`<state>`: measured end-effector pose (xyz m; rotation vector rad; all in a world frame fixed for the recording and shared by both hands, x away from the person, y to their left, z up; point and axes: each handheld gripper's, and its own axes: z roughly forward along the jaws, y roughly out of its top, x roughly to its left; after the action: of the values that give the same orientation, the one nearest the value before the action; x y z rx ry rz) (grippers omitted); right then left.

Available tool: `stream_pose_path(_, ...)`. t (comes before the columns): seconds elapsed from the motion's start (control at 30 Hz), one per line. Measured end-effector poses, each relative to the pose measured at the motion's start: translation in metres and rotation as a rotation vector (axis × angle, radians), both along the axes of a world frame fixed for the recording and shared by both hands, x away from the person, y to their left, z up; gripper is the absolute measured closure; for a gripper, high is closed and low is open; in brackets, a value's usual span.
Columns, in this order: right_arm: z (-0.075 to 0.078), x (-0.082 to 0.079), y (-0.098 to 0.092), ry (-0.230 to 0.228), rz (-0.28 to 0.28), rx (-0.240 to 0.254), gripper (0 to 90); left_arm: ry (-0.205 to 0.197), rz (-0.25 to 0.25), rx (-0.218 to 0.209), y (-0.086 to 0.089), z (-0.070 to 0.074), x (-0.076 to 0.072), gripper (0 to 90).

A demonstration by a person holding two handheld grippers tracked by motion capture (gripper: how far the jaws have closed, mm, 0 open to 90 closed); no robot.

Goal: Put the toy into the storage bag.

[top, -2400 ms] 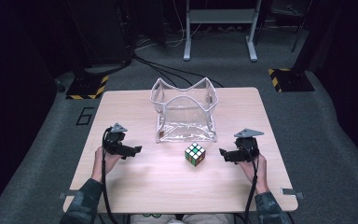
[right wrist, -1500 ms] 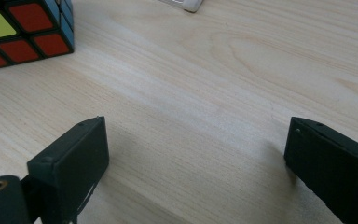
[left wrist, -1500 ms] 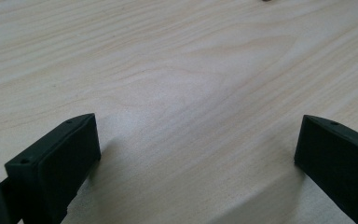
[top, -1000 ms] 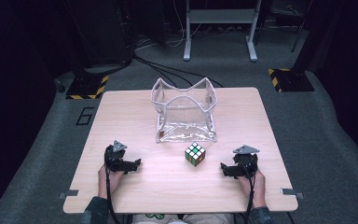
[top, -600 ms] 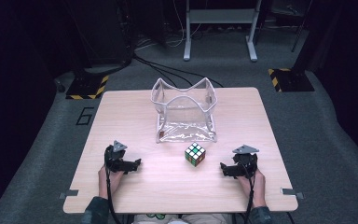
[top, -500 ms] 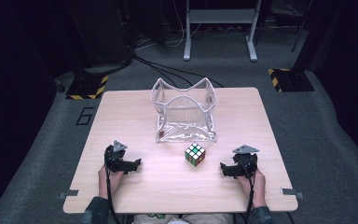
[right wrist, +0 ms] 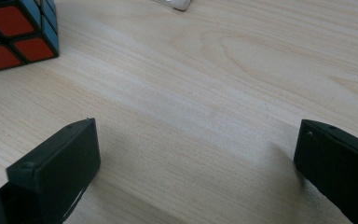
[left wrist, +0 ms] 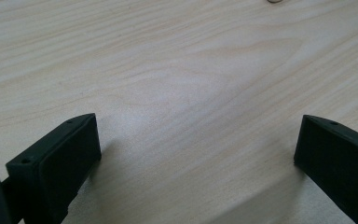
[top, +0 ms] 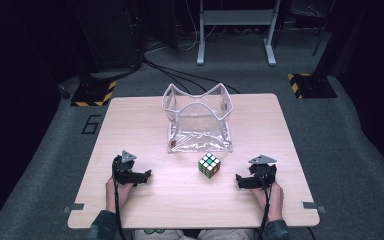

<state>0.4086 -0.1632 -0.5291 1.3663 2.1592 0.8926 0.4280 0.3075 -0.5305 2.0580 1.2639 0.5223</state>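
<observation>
The puzzle cube (top: 209,165) sits on the desk (top: 180,200) just in front of the clear bag (top: 198,120). Left claw (top: 144,176) and right claw (top: 240,181) flank the cube, both spread wide, gripping nothing.

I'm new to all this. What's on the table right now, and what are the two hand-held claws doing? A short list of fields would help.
Surface: wooden table
Puzzle cube: a colourful cube sits on the table between the two grippers, touching neither
Container: clear plastic bag standing open just behind the cube
Left gripper: jaws wide apart, nothing between them, low over bare wood
Right gripper: jaws wide apart, nothing held; cube lies ahead, off to one side
Hands: one behind each gripper, near the table's front edge
</observation>
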Motion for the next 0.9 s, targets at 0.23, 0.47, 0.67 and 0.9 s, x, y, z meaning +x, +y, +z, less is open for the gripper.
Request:
stream_pose_path(0.23,0.001,0.001,0.002,0.003,0.014,-0.003,0.0,0.002,-0.004,-0.007,0.000,0.000,0.000,0.7)
stream_pose_path(0.47,0.003,0.001,0.004,0.013,0.035,-0.018,0.0,0.002,-0.006,-0.003,0.001,0.000,0.000,0.9)
stream_pose_path(0.67,0.010,0.002,0.011,0.017,0.063,0.019,0.0,0.002,-0.006,-0.005,0.001,0.000,0.000,0.9)
stream_pose_path(0.9,0.023,0.004,0.032,0.008,0.132,0.020,0.0,0.002,-0.006,-0.005,0.001,0.000,0.000,1.0)
